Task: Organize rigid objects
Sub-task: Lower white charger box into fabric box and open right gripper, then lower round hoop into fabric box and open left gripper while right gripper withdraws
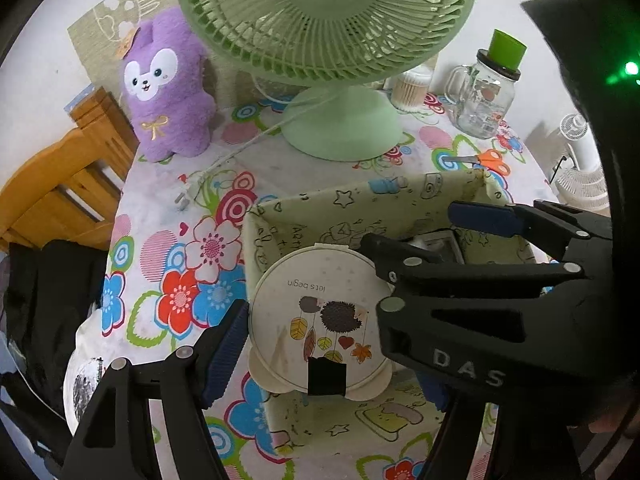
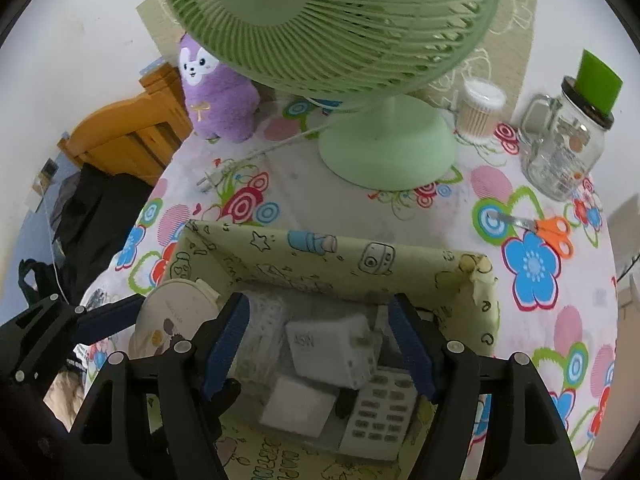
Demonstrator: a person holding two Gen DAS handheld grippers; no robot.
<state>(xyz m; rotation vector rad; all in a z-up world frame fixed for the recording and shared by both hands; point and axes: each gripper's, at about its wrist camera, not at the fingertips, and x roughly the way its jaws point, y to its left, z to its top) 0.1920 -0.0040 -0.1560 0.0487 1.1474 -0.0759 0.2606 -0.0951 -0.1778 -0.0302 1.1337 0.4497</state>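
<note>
A round cream case (image 1: 320, 312) with a hedgehog picture leans on the left wall of a paper-lined box (image 1: 360, 200). My left gripper (image 1: 328, 348) is shut on it; its left pad touches the case's rim and its right finger is mostly hidden. In the right wrist view the case (image 2: 172, 312) shows at the box's (image 2: 320, 256) left side. My right gripper (image 2: 320, 320) reaches down into the box and stands open, also seen as the right gripper (image 1: 412, 226). Between its pads, untouched, lies a white adapter cube (image 2: 332, 352). A white remote (image 2: 376, 416) and a white square block (image 2: 296, 404) lie beside it.
Behind the box stands a green fan (image 1: 340, 128), its cord and plug (image 1: 184, 196) trailing left. A purple plush (image 1: 168, 88) sits at the back left. A glass mug jar (image 1: 484, 96), a swab pot (image 2: 480, 108) and orange scissors (image 1: 488, 160) are at the right. A wooden chair (image 1: 60, 184) is left of the table.
</note>
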